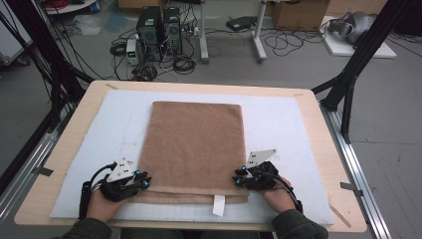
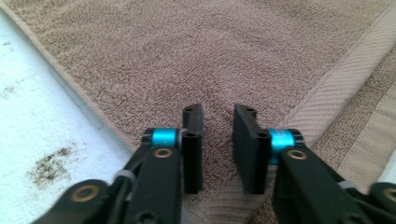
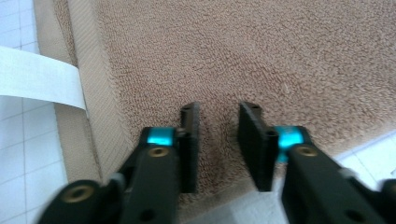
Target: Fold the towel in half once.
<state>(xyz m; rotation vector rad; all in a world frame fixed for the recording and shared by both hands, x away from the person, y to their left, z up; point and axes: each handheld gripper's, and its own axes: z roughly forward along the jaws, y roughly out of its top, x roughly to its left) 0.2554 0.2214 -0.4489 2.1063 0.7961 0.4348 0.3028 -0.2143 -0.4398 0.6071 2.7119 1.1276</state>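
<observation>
Gripping the folded brown towel (image 1: 193, 144) at its near corners, I have left gripper (image 1: 142, 180) and right gripper (image 1: 238, 178) clamped on cloth, so lifting evenly comes next.

Both tongs, left (image 1: 143, 180) and right (image 1: 238, 178), point inward with jaws narrowed, seemingly pinching something.

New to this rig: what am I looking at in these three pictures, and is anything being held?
A person holds a two-jaw tool in each hand: the left gripper and the right gripper. The high view looks down on the table; each gripper view rides on its own gripper, looking along its black fingers. A folded brown towel with a white tag lies on a white mat. Each gripper sits at a near corner of the towel, fingers narrowed with pile between them; a firm pinch can't be confirmed.
</observation>
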